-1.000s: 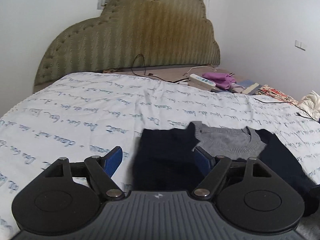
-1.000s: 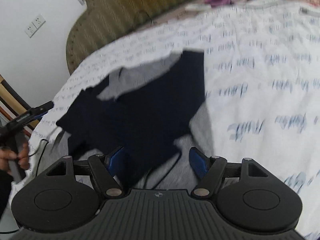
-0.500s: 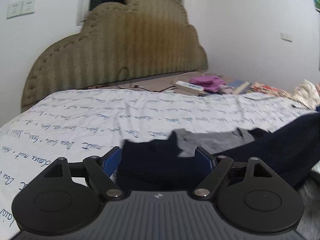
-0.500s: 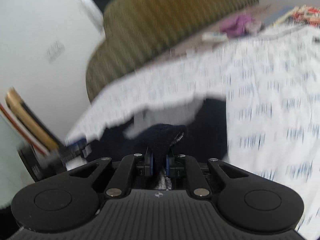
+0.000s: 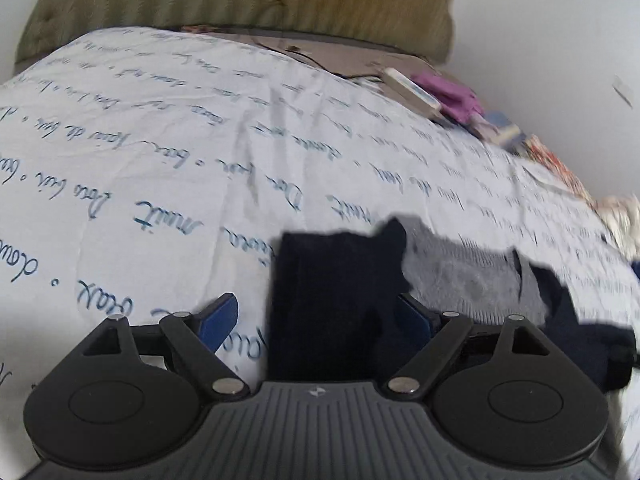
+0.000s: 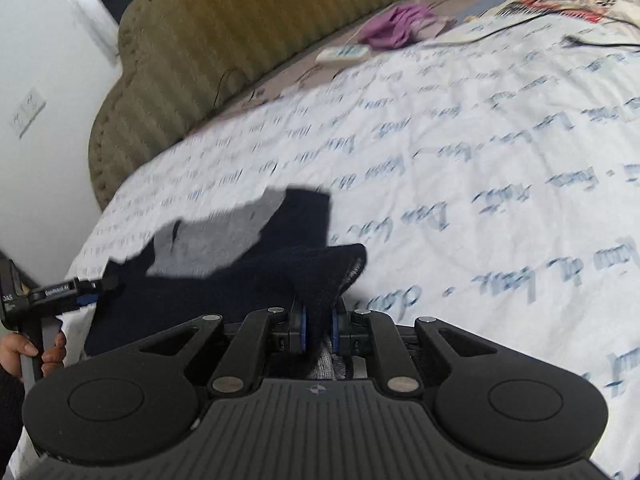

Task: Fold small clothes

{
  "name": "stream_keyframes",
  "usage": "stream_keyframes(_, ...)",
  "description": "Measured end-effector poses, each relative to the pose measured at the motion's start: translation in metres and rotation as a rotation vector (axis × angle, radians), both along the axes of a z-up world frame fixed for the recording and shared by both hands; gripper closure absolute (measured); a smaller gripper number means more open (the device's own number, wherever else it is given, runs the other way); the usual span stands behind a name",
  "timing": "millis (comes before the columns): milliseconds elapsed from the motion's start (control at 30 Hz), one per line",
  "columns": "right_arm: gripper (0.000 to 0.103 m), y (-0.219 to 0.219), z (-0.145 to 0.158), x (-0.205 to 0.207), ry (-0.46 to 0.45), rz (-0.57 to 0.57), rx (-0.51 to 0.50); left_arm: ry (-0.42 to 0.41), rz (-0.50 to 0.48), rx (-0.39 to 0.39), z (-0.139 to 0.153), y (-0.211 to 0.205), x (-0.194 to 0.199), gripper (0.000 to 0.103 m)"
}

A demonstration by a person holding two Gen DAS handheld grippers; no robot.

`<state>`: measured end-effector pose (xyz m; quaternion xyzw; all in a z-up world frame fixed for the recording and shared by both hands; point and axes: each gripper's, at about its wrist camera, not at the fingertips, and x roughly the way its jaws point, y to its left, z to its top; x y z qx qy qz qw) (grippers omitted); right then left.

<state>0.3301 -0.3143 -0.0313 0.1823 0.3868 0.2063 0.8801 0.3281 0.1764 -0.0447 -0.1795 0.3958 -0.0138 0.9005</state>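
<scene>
Since that navy sweater [image 6: 240,276] looks soft and floppy, right gripper [image 6: 318,330] fingers pinching its hem seems smart, while left gripper [image 5: 316,316] fingers sit spread over the sweater's folded sleeve.

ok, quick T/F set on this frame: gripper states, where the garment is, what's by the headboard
1. The right gripper is shut on the navy sweater. True.
2. The left gripper is clamped on the fabric too. False: its fingers stand apart, with the sweater between them.
3. The sweater has a grey panel at the collar. True.
4. The sweater hangs on the headboard. False: it lies on the printed bedsheet.
5. A purple cloth lies near the headboard. True.
</scene>
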Motion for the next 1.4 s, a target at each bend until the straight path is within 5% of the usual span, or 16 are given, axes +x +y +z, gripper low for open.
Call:
stream_keyframes(133, 0.088, -0.008, -0.011, 0.007, 0.043, -0.005, -0.006, 0.0, 0.077, -0.189, -0.011, 0.024, 0.0, 0.017)
stream_keyframes(267, 0.088, 0.004, -0.018, 0.008, 0.045, 0.015, -0.004, 0.007, 0.024, -0.113, -0.014, 0.014, 0.009, 0.018)
stream_keyframes(333, 0.088, 0.005, -0.02, 0.01, 0.052, 0.009, 0.005, 0.017, -0.017, -0.045, -0.011, 0.004, 0.016, 0.055)
stream_keyframes(367, 0.088, 0.005, -0.019, 0.011, 0.051, 0.008, 0.005, 0.041, -0.054, -0.006, -0.01, -0.001, 0.021, 0.095)
stream_keyframes(500, 0.088, 0.001, -0.001, 0.007, 0.006, 0.006, 0.075, 0.014, -0.147, 0.182, 0.001, -0.017, 0.02, 0.095)
stream_keyframes(633, 0.089, 0.008, 0.019, 0.006, -0.045, 0.06, 0.199, 0.037, -0.13, 0.078, 0.005, 0.025, 0.025, 0.094)
stream_keyframes(767, 0.089, 0.028, -0.02, 0.041, 0.075, 0.045, 0.016, 0.072, -0.072, 0.036, -0.012, 0.043, 0.027, 0.095)
stream_keyframes(867, 0.087, 0.029, -0.035, 0.05, 0.082, 0.046, 0.026, 0.053, -0.072, 0.066, -0.012, 0.04, 0.027, 0.092)
stream_keyframes(967, 0.062, 0.028, -0.027, 0.046, 0.058, 0.008, 0.001, 0.036, -0.067, 0.116, -0.005, 0.039, 0.026, 0.083)
stream_keyframes(1000, 0.05, 0.027, -0.022, 0.042, 0.048, -0.002, -0.031, 0.017, -0.052, 0.163, 0.002, 0.037, 0.02, 0.078)
stream_keyframes(1133, 0.051, 0.034, 0.011, 0.006, -0.14, -0.005, -0.168, -0.244, -0.004, 0.271, 0.042, 0.014, -0.028, 0.074)
stream_keyframes(1233, 0.051, 0.066, 0.023, -0.006, -0.266, 0.082, -0.272, -0.363, -0.082, 0.386, 0.043, -0.034, -0.049, 0.046)
stream_keyframes(1400, 0.051, 0.115, -0.018, 0.013, -0.133, 0.237, -0.358, -0.154, -0.284, 0.536, -0.024, -0.091, -0.035, 0.04)
